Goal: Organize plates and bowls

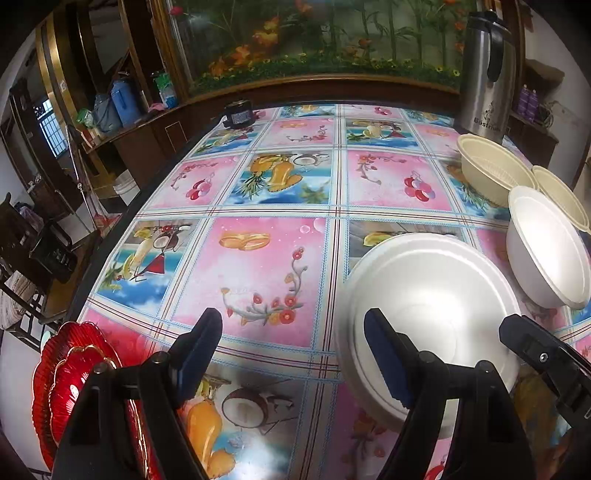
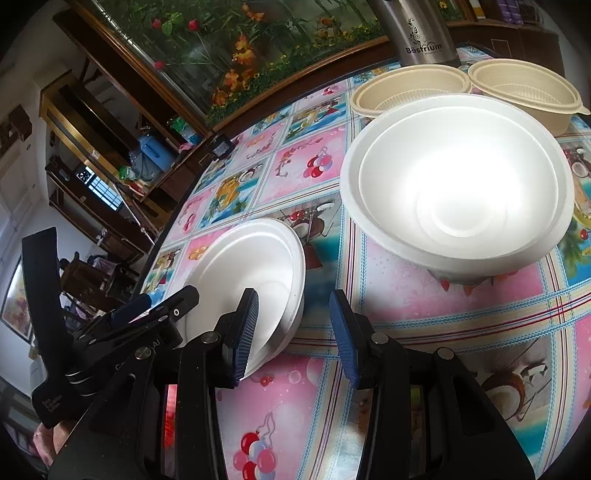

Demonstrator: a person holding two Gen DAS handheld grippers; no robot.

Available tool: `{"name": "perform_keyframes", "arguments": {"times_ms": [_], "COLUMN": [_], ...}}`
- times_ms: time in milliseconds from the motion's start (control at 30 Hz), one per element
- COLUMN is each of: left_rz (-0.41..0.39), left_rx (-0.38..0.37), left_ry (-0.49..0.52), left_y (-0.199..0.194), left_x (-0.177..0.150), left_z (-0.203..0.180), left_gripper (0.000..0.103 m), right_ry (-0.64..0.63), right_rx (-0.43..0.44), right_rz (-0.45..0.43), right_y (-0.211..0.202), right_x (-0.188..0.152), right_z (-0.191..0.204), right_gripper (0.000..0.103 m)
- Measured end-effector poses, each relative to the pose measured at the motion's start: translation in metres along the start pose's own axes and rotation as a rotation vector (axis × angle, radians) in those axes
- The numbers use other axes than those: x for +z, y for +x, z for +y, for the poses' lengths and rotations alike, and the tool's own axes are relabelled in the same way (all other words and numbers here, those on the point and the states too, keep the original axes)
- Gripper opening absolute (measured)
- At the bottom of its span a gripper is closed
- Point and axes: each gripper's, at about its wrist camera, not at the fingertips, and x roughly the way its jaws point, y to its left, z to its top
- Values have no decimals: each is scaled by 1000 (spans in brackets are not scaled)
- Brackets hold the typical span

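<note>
While both grippers are held wide and empty, the left gripper (image 1: 293, 345) straddling one rim of the tilted white bowl (image 1: 428, 295) on the counter (image 1: 258, 258) and the right gripper (image 2: 293, 325) the other, a grasp is judged next, before nesting into the second bowl (image 2: 458, 184).

The left gripper's body hides part of the red plates (image 1: 74, 384) at the counter's near left corner; the picture's top edge cuts off the steel flask (image 2: 421, 33).
</note>
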Motion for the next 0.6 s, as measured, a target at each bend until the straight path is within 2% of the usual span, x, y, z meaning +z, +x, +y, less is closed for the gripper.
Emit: {"name": "perform_keyframes", "arguments": {"times_ms": [600], "left_rz": [6], "left_rx": [-13], "left_ry": [1], "left_y": [6], "left_x": [2], "left_z": [-1], "left_gripper": [79], "right_ry": [9], "right_rx": [-11], "right_rz": [-18], "right_y": [-1], "right_x": [0], "right_z": [-4], "right_gripper": [40]}}
